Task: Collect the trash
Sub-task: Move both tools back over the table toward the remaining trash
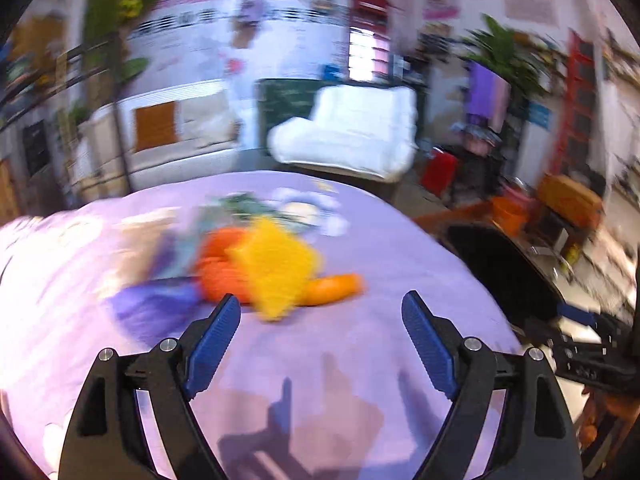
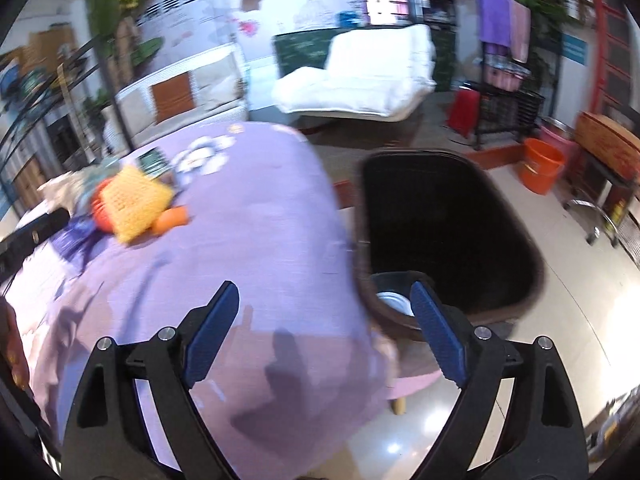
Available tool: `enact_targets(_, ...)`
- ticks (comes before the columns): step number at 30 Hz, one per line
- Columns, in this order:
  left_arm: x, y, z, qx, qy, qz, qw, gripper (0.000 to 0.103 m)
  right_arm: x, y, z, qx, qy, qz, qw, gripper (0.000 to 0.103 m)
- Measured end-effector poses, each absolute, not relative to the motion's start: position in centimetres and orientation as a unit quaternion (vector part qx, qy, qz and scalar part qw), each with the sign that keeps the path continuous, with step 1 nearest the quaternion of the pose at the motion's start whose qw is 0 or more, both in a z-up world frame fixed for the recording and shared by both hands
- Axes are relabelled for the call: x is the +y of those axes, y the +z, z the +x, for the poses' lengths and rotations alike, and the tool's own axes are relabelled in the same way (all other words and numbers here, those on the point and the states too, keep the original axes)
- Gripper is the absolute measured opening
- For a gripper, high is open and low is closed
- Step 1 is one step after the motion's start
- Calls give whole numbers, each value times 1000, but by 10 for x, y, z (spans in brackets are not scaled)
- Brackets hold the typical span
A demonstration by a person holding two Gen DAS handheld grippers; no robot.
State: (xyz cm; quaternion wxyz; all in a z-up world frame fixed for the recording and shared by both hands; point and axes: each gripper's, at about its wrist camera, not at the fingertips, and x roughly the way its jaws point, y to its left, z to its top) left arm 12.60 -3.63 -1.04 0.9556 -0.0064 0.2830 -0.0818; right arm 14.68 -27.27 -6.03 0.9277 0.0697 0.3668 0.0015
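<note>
A blurred heap of trash lies on the lilac tablecloth [image 1: 360,344]: a yellow knitted square [image 1: 276,264] over an orange wrapper [image 1: 220,264], an orange piece [image 1: 334,288] and purple scraps [image 1: 156,304]. My left gripper [image 1: 322,308] hovers open just in front of the heap, nothing between its blue pads. In the right wrist view the same heap [image 2: 132,204] lies far to the left. My right gripper [image 2: 324,300] is open over the table's right edge, empty. Beside that edge stands a black bin [image 2: 444,224] with a round can or lid [image 2: 394,302] at its near end.
A white lounge chair [image 2: 356,76] stands beyond the table, an orange bucket [image 2: 540,164] and red shelving on the right. Shiny tiled floor [image 2: 560,280] surrounds the bin. The other gripper's black body [image 1: 592,344] shows at the right edge of the left wrist view.
</note>
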Motion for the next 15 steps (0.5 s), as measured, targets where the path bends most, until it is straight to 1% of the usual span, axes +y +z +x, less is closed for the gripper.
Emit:
enact_targets(3, -2, -6, 126, 268, -38, 0, 963, 82, -249, -56, 154, 370, 34, 63, 926, 87)
enact_targets(4, 9, -7, 131, 273, -24, 8, 962, 79, -241, -54, 156, 370, 43, 61, 926, 87)
enact_targets(5, 18, -9, 136, 278, -13, 12, 960, 73, -233, -52, 158, 370, 53, 58, 926, 87)
enact_targets(6, 29, -10, 141, 285, -3, 13, 958, 69, -225, -50, 161, 371, 63, 53, 925, 87)
enact_targets(8, 46, -13, 152, 298, 5, 5, 955, 66, -209, -48, 166, 373, 81, 46, 923, 87)
enact_targets(11, 63, -20, 165, 321, 4, 0, 947, 64, -189, -45, 172, 375, 104, 40, 920, 87)
enact_targets(15, 63, -24, 189, 345, -2, 27, 938, 63, -166, -42, 176, 377, 123, 27, 918, 87)
